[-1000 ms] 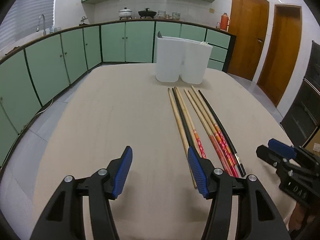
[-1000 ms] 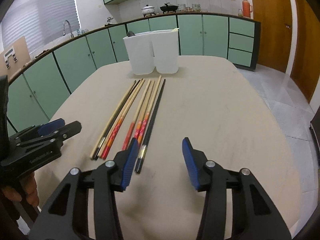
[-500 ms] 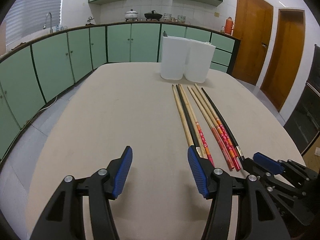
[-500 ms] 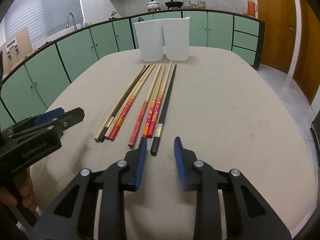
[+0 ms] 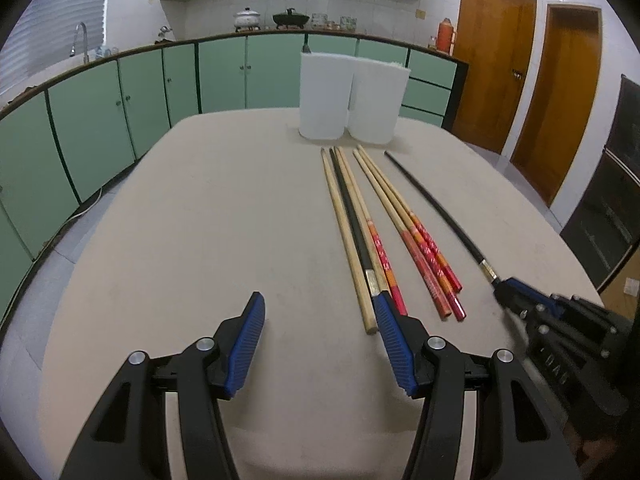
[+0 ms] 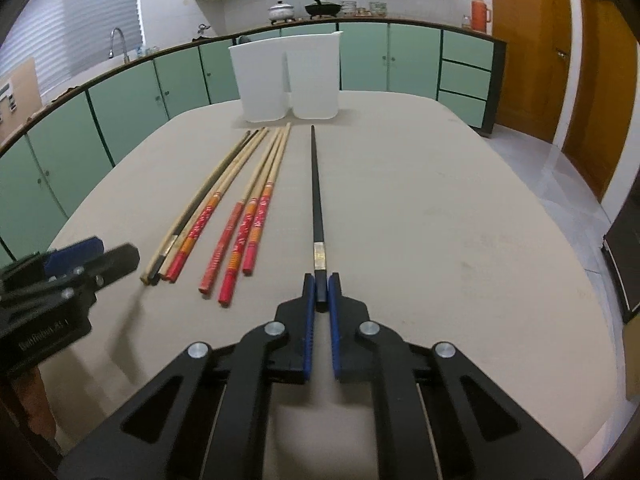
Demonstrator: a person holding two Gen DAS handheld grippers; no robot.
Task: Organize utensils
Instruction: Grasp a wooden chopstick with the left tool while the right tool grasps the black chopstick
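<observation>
My right gripper (image 6: 320,284) is shut on the near end of a black chopstick (image 6: 316,196), which points away toward two white holders (image 6: 288,80). In the left wrist view that same black chopstick (image 5: 436,212) runs into the right gripper (image 5: 506,290) at the right. Several other chopsticks (image 6: 240,208), plain wooden, black, and red-and-orange ended, lie side by side on the beige table (image 6: 440,220). My left gripper (image 5: 320,320) hovers open over the table beside the chopsticks' (image 5: 384,232) near ends, with nothing between its fingers. The white holders (image 5: 352,96) stand at the table's far end.
Green kitchen cabinets (image 5: 120,100) curve round behind and left of the table. Pots (image 5: 272,18) sit on the counter. Wooden doors (image 5: 532,72) are at the right. A dark appliance (image 5: 616,184) stands off the table's right edge.
My right gripper's jaws have shut onto the black chopstick's near end. That chopstick has swung a little to the right, apart from the others. The left gripper stays open.
</observation>
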